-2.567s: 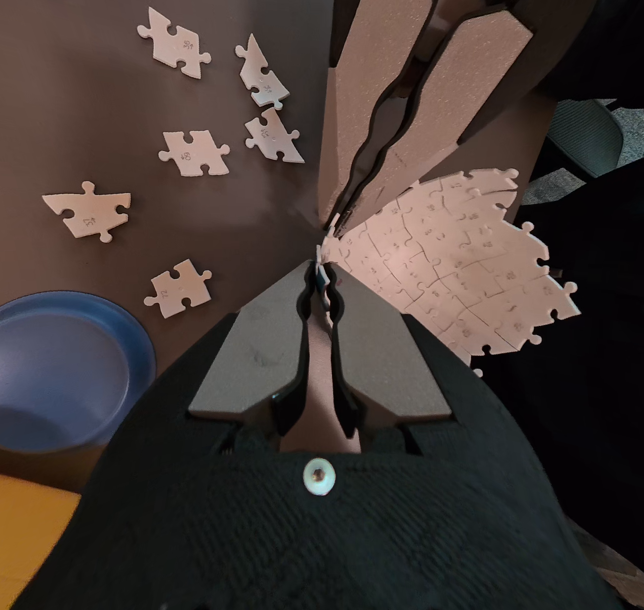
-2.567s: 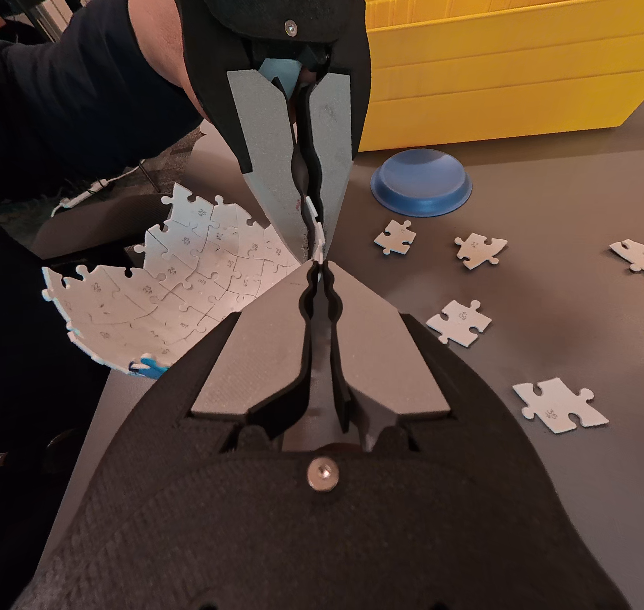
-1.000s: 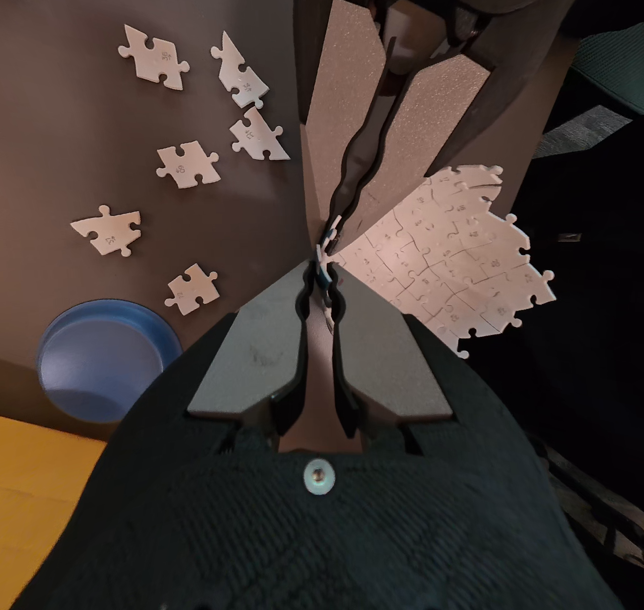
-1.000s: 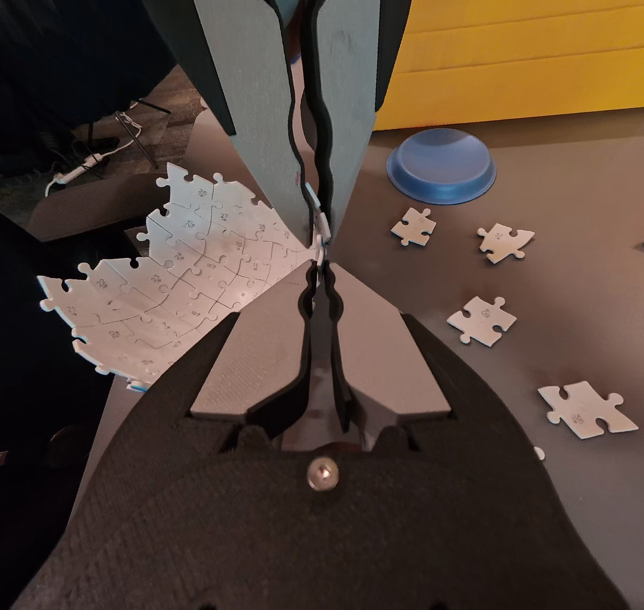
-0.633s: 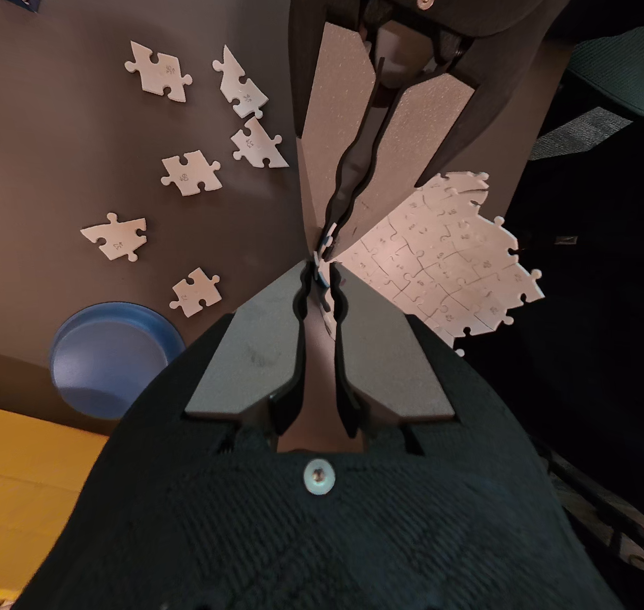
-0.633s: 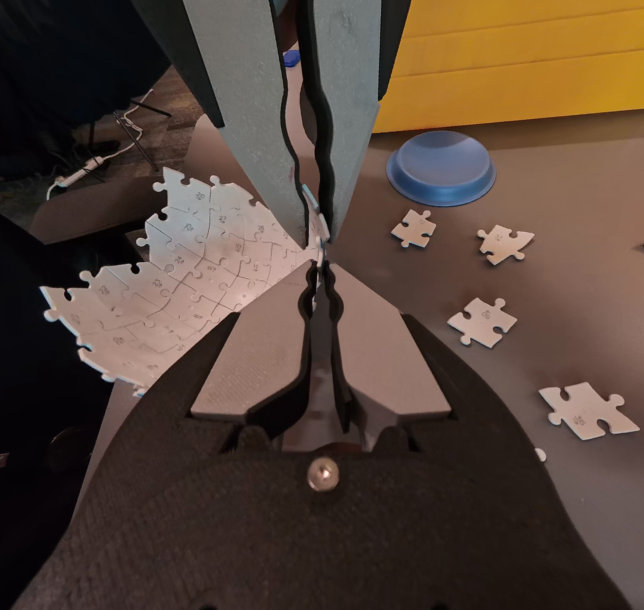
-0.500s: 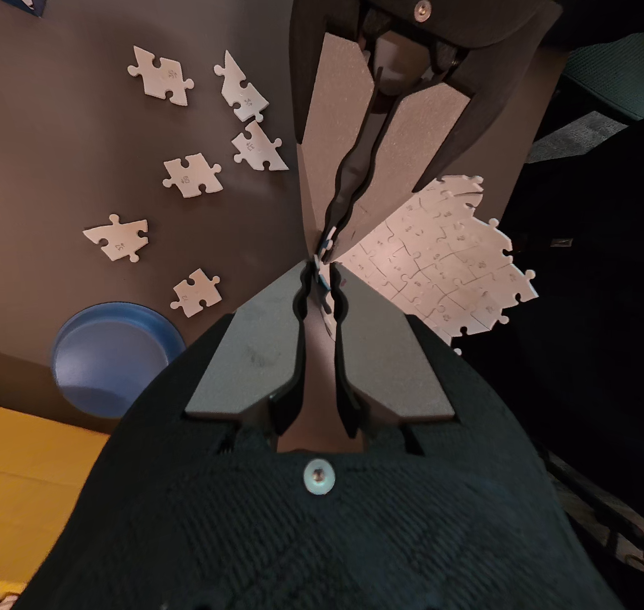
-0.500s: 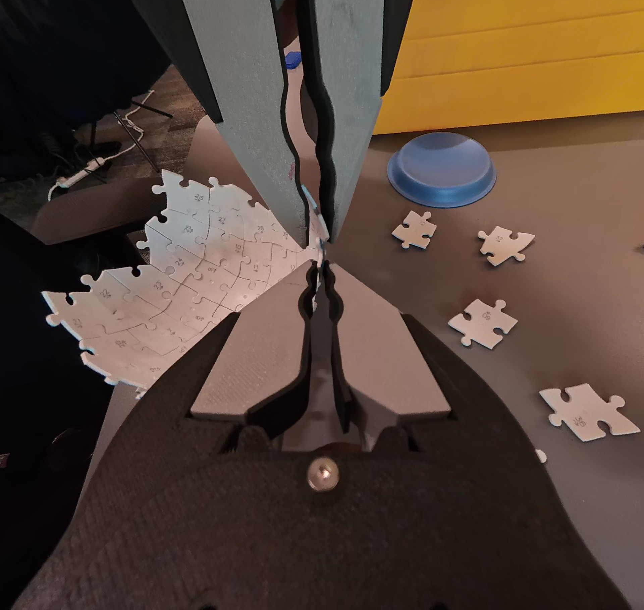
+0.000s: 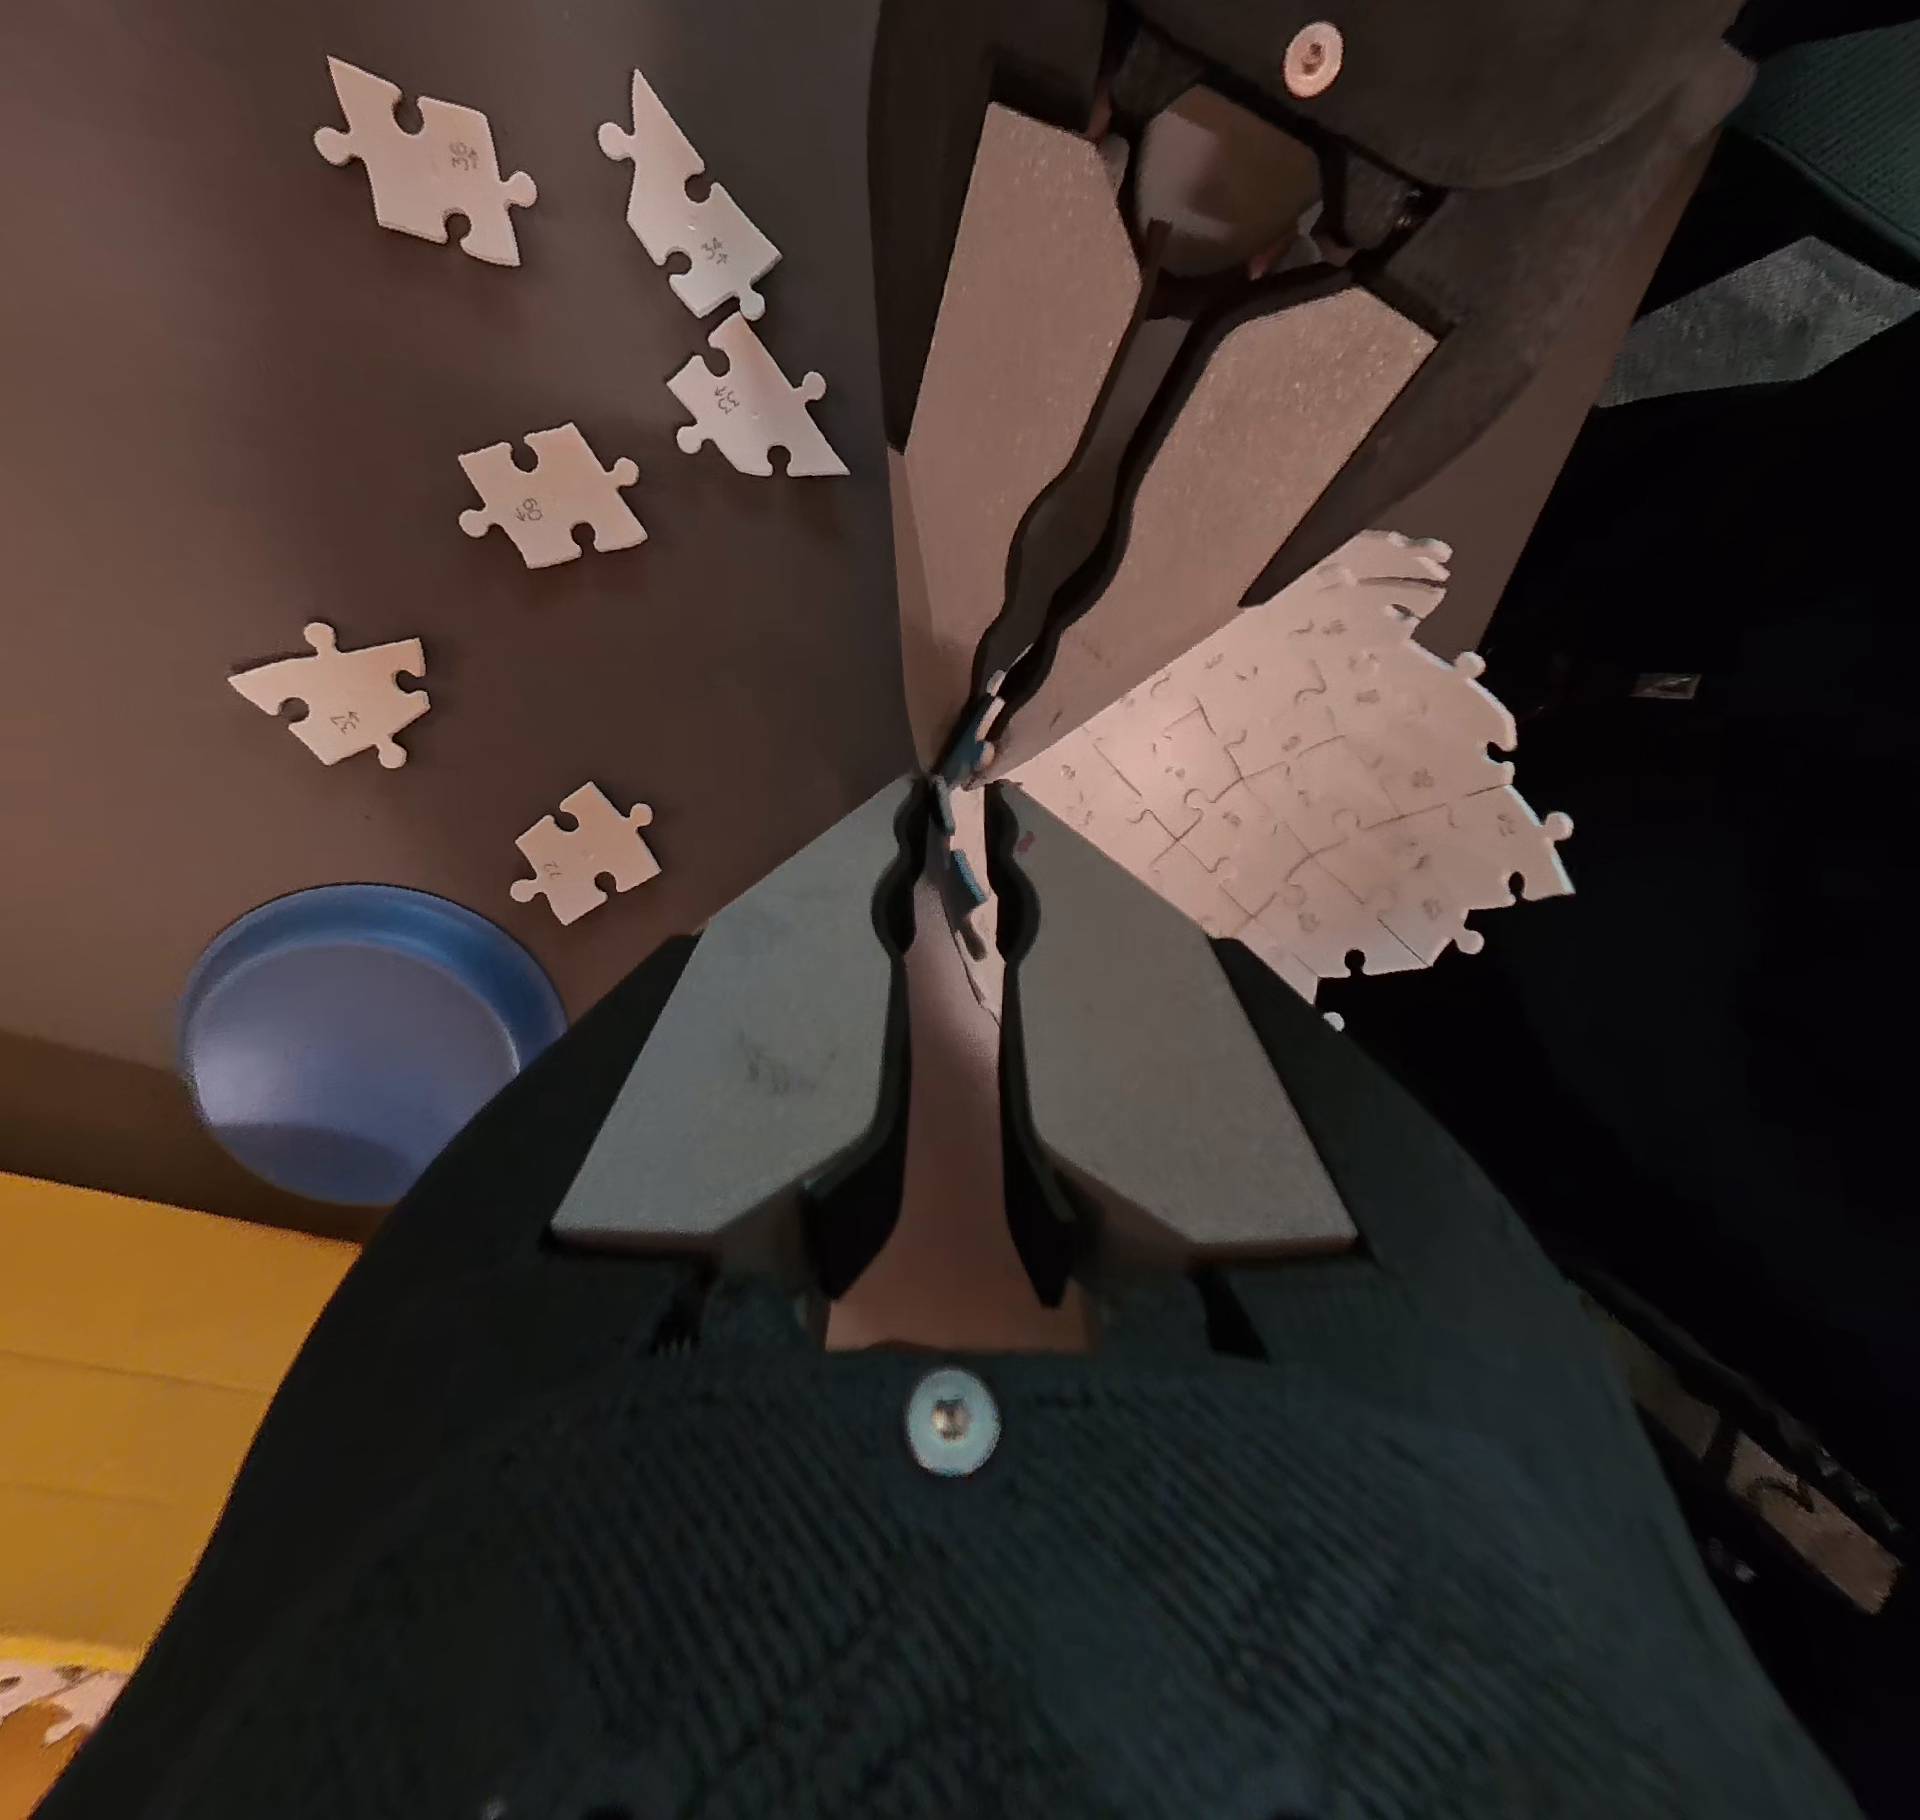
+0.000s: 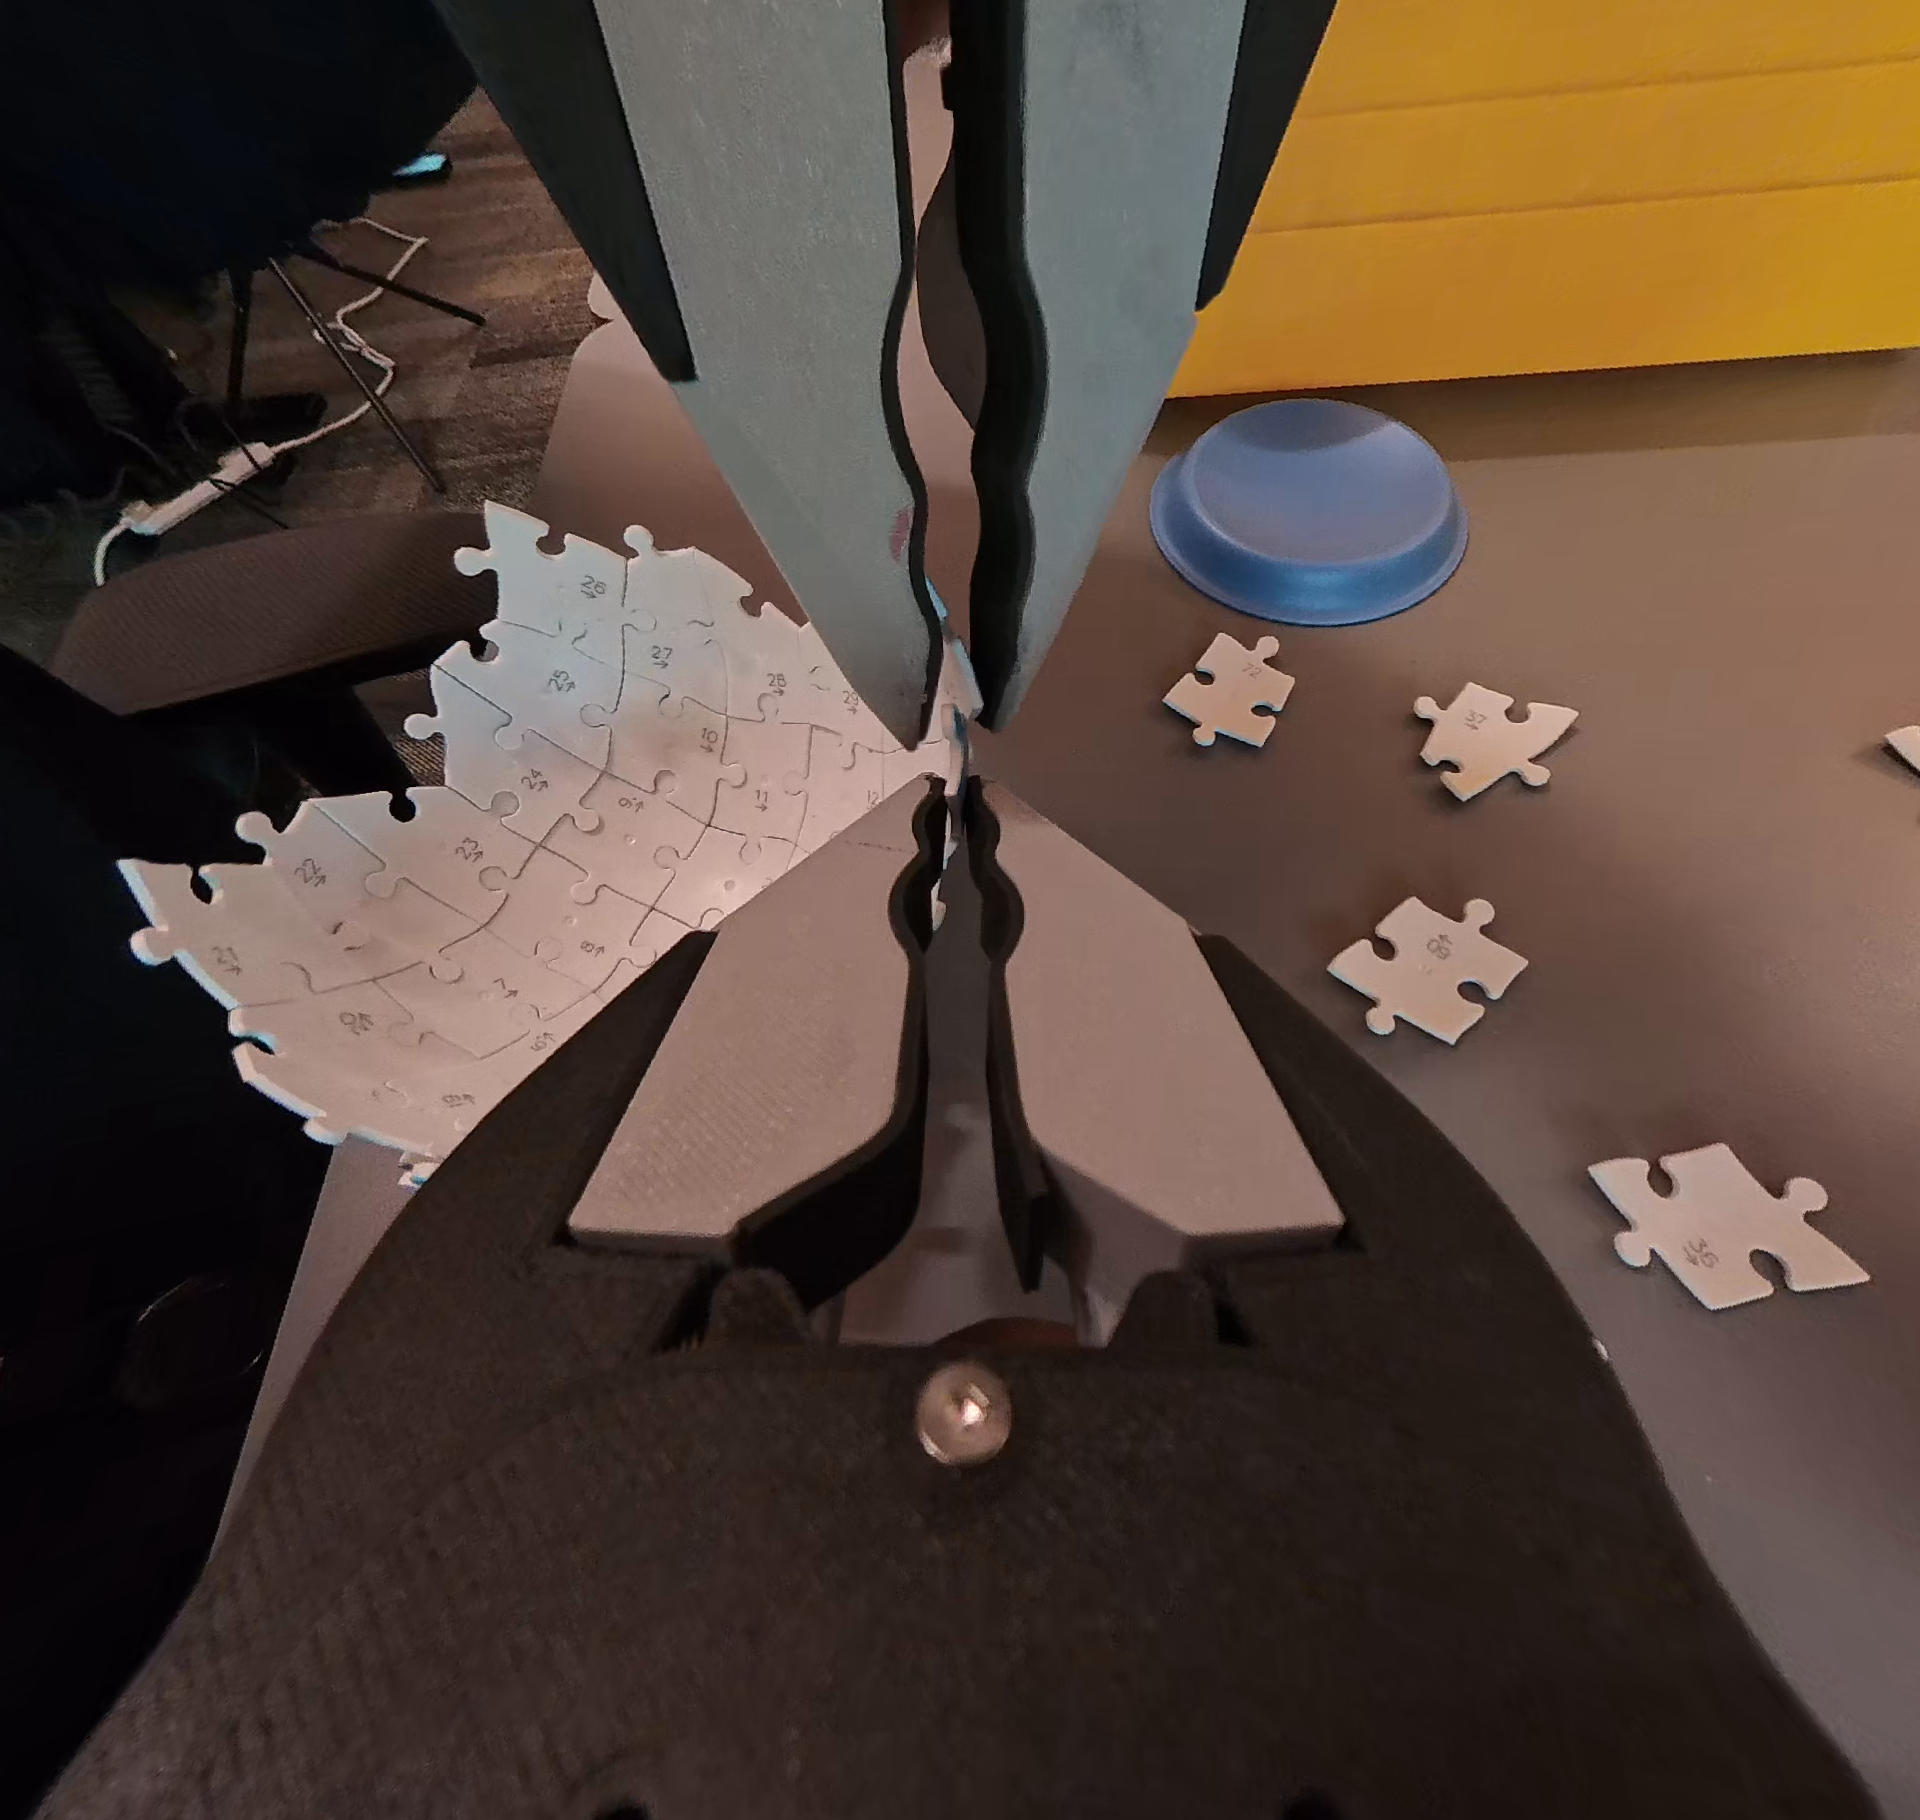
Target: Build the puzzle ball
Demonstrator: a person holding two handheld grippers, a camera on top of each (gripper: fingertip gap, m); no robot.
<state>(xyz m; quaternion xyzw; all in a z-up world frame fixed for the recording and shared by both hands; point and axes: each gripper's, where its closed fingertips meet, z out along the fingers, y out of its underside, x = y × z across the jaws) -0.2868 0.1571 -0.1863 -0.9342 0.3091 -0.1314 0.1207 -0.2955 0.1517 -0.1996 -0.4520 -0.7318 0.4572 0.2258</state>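
Puzzle ball (image 9: pixel 1320 794) in the left wrist view was only a part-built curved shell of joined white pieces, one such shell, held in the air off the edge of the dark table (image 9: pixel 208 420). It fanned out to the right from the spot where the two grippers met, its concave numbered face toward the camera and its long axis running from centre to right. The left gripper (image 9: pixel 951 799) had its fingers nearly together, pinching the shell's near rim edge-on. The right gripper (image 9: pixel 987 721) came in from above with a narrow gap, nipping the same rim just beyond. Six loose pieces (image 9: pixel 551 497) lay flat on the table at left, well apart from the shell. One blue dish (image 9: pixel 364 1043) sat below them, beside one yellow bin (image 9: pixel 156 1355).

From the right wrist view, the puzzle ball (image 10: pixel 540 835) spread to the left, its hollow face up and its jagged edge hanging past the table (image 10: pixel 1558 835) corner. The right gripper (image 10: pixel 956 788) was closed down narrow on the rim. The left gripper (image 10: pixel 951 721) pointed down from the top, fingers close, gripping the rim beside it. Four loose pieces (image 10: pixel 1429 965) were fully in view at right, with a fifth cut off at the frame edge. The blue dish (image 10: pixel 1309 523) stood upside down near the yellow bin (image 10: pixel 1610 160).
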